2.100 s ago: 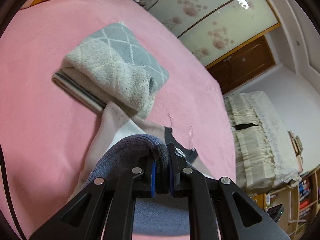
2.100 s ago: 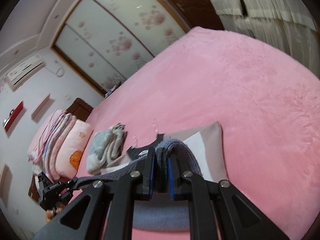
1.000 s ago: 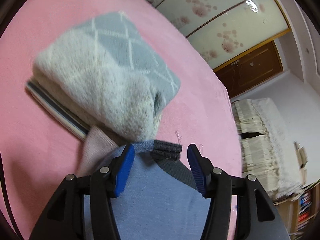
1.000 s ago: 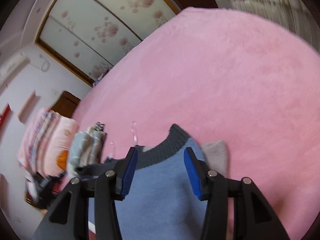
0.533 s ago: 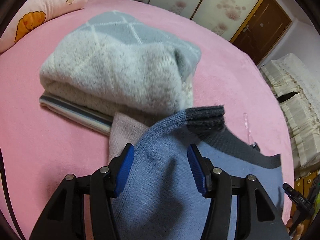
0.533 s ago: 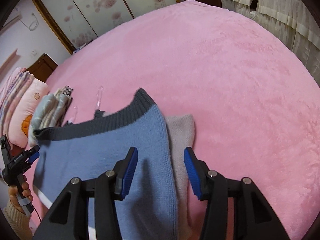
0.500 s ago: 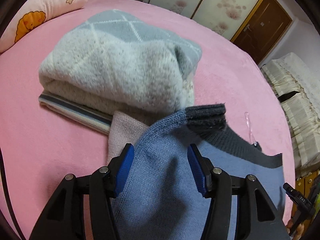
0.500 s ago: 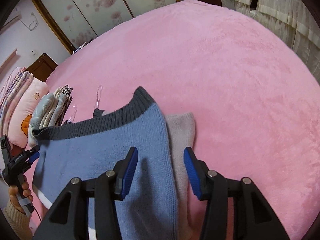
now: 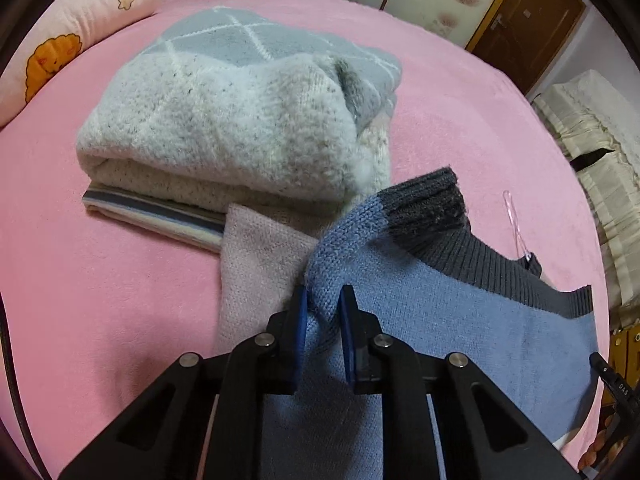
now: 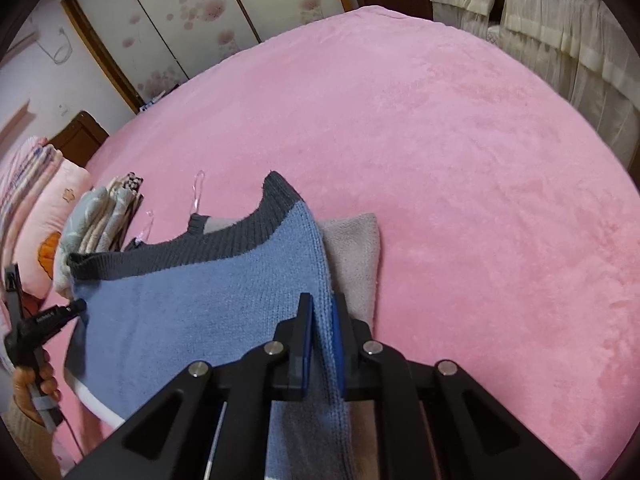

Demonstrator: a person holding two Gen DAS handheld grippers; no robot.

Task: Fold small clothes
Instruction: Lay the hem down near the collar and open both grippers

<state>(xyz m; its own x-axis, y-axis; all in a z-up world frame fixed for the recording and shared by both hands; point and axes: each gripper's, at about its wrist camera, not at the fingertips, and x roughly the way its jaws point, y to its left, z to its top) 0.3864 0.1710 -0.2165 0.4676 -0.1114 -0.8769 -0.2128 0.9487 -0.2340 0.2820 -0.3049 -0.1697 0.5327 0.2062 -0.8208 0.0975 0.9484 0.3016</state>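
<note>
A blue knit sweater (image 9: pixel 440 320) with a dark grey ribbed hem lies spread on the pink bed, over a pale beige garment (image 9: pixel 256 256). My left gripper (image 9: pixel 323 300) is shut on the sweater's left edge. My right gripper (image 10: pixel 320 308) is shut on the sweater's (image 10: pixel 192 312) right edge, beside the beige garment (image 10: pixel 354 256). The left gripper also shows at the left of the right wrist view (image 10: pixel 60 314), at the sweater's far edge.
A stack of folded clothes (image 9: pixel 224 120) topped by a grey and white sweater sits just beyond the blue sweater, also seen in the right wrist view (image 10: pixel 96 220). A pink pillow (image 9: pixel 68 36) lies at the far left. Clear hangers (image 10: pixel 196 196) lie on the bed (image 10: pixel 460 160). Curtains hang at the right.
Both grippers were open over the sweater half a second ago and have now closed on its left and right edges. The sweater lies spread flat after being released earlier.
</note>
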